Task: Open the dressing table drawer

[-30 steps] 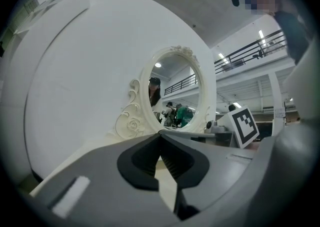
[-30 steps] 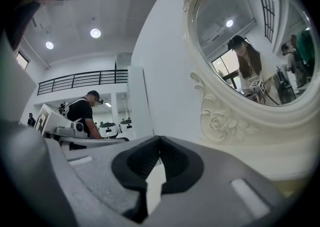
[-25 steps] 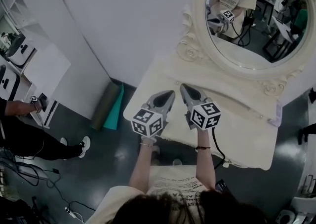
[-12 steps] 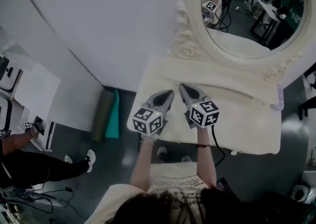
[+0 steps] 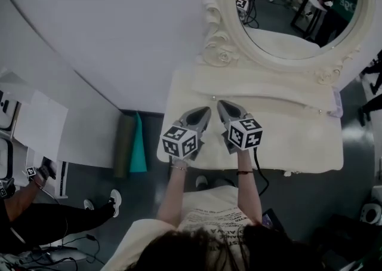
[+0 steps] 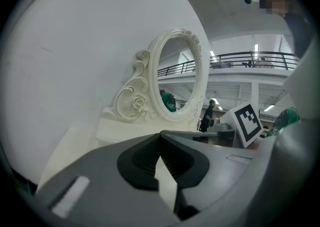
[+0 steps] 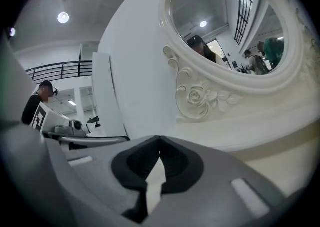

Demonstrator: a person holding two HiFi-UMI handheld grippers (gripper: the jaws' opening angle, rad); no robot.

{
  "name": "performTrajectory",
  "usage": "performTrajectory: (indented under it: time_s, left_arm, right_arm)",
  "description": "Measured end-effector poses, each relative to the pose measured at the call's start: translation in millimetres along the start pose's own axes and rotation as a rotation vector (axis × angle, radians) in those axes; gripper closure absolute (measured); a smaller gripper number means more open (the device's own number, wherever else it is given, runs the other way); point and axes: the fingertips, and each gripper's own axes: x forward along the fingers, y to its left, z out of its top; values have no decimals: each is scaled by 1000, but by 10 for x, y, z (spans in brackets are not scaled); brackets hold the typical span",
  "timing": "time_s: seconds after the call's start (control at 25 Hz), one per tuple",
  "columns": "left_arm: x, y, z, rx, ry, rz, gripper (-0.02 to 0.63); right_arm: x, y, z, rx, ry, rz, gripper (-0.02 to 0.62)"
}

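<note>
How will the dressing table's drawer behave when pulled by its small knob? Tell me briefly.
The drawer looks shallow and rigid, so it is probably light and should slide straight. Its knob is small and rounded, so a grip may slip off. The dressing table carries a big mirror, so a hard tug might rock it.
</note>
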Motion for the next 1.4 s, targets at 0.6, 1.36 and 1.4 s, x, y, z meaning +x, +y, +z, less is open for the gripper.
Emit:
performTrajectory:
  time_s: [0.6,1.36,1.4]
  left_arm:
    - [290,129,-246,-87,56,24,607]
    - [348,357,-530,-141,128,61,607]
    - [352,367,-541,-141,133,59,607]
  right_arm:
    - [183,-384,-301,46,134,-37,592]
    - [510,-495,-645,92,251,-72,561]
    - [530,-503,-656,96,253,-77,556]
